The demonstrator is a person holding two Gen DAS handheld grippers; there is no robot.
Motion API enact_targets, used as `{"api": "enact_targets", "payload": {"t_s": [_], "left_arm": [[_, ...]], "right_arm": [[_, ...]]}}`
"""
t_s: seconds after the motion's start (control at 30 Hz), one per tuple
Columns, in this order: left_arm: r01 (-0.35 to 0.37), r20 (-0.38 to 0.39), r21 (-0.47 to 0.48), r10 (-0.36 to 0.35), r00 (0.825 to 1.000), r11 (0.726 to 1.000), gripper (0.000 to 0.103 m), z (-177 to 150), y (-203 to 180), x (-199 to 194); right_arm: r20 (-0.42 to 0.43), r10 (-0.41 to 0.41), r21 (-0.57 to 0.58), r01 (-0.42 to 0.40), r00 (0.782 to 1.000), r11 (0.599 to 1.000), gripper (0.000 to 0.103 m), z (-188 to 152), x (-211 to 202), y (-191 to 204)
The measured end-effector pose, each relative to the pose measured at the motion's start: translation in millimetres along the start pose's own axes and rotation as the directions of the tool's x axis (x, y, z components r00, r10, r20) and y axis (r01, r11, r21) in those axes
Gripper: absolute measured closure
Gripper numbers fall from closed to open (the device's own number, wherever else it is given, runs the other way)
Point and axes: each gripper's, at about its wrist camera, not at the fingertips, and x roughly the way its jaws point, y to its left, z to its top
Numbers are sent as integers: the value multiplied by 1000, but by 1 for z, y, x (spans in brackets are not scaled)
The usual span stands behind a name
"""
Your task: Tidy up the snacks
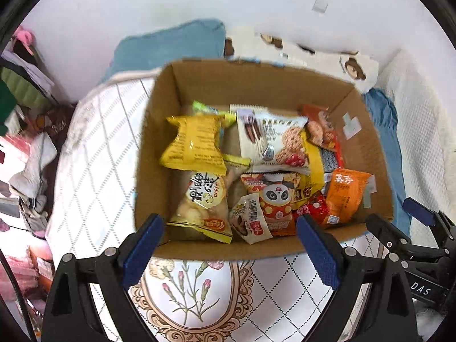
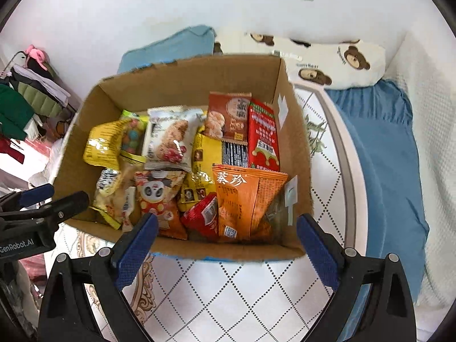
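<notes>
An open cardboard box (image 1: 159,148) sits on a quilted bed and holds several snack packets: a yellow packet (image 1: 196,145), a white oat-bar packet (image 1: 273,142), a panda packet (image 1: 278,202) and an orange packet (image 1: 346,193). The box (image 2: 296,154) also shows in the right wrist view, with the orange packet (image 2: 245,199), a red carton (image 2: 263,136) and the oat-bar packet (image 2: 171,139). My left gripper (image 1: 230,228) is open and empty at the box's near edge. My right gripper (image 2: 226,228) is open and empty at the near edge too, to the right of the left one.
The box rests on a white quilted cover (image 2: 236,290) with a flower print (image 1: 188,287). A blue blanket (image 2: 379,154) lies at the right, and a bear-print pillow (image 2: 336,62) and a blue pillow (image 1: 171,45) lie behind the box. Clothes and clutter (image 1: 22,131) fill the left.
</notes>
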Motion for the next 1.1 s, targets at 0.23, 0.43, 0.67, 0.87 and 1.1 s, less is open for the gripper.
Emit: {"api": "enact_targets", "payload": {"t_s": [0.23, 0.43, 0.67, 0.87, 1.1], "left_arm": [[-5, 121, -5, 5, 993, 1000, 7, -24, -2, -46], [1, 217, -5, 0, 976, 1000, 7, -52, -4, -84], [-33, 313, 4, 30, 949, 999, 7, -80, -5, -126], [-30, 350, 3, 27, 936, 1000, 7, -103, -5, -148], [-15, 378, 12, 10, 926, 1000, 7, -124, -7, -167]], "right_arm": [[138, -16, -16, 18, 990, 1000, 3, -23, -56, 8], [234, -6, -22, 12, 972, 1000, 1, -50, -108, 14], [340, -33, -26, 44, 940, 999, 1, -85, -163, 20], [409, -39, -24, 54, 912, 998, 0, -110, -206, 25], [443, -29, -19, 42, 896, 999, 0, -131, -240, 26]]}}
